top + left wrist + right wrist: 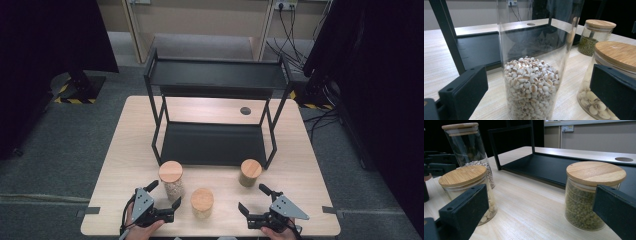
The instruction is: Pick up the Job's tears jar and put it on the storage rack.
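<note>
I have both tongs low at the near edge of the tabletop (125,150), each with its jaws spread wide and nothing between the pads. The left tongs (162,197) face the tall jar (171,181), which stands just ahead of them, near the front left foot of the black shelf rack (212,145); in the left gripper view its clear wall sits squarely between my jaws but is not touched. I judge this jar the trickiest of the three: a tall, narrow glass cylinder, only partly filled with pale grains, so the weight sits low and the upper part is empty. Glass is stiff, smooth and breakable, so I would close gently on the lower half, about level with the grain, to keep it from tipping or sliding. Its bamboo lid looks merely set on top, so I would not lift by it. The right tongs (253,198) point between the short jar of white beans (202,203), at the middle front, and the squat jar of green beans (249,172), which stands near the rack's front right foot. That squat one should be steadier and fairly heavy for its size; I would take it around the glass body just beneath the lid.
</note>
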`<state>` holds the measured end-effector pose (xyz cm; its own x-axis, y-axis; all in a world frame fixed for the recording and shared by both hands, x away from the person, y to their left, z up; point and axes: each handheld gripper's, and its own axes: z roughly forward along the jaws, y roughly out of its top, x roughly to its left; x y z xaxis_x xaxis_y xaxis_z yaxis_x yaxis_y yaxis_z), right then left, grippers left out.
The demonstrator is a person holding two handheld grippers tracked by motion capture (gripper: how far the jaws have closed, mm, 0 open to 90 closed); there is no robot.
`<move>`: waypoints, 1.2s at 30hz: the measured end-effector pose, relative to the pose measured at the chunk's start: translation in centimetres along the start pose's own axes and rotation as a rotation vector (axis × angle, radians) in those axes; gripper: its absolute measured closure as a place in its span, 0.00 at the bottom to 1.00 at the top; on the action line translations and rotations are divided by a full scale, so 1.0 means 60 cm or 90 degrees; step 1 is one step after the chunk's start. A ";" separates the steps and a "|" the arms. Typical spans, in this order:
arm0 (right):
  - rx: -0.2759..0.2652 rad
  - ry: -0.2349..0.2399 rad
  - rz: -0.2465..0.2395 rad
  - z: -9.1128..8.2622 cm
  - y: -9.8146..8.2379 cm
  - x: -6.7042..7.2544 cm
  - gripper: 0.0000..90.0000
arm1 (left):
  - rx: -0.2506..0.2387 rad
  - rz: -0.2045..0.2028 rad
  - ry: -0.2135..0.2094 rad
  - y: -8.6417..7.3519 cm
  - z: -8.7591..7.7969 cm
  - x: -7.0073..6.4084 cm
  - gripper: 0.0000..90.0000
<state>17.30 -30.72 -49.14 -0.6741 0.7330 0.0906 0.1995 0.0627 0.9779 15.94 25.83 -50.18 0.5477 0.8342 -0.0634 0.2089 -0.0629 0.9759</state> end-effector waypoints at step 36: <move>-0.002 0.003 0.004 0.001 -0.001 0.001 0.01 | -0.009 -0.006 0.005 -0.001 0.001 -0.002 0.02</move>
<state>17.27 -30.65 -49.22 -0.6766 0.7299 0.0974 0.2017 0.0564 0.9778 15.94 25.71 -50.22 0.5391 0.8393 -0.0703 0.2017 -0.0476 0.9783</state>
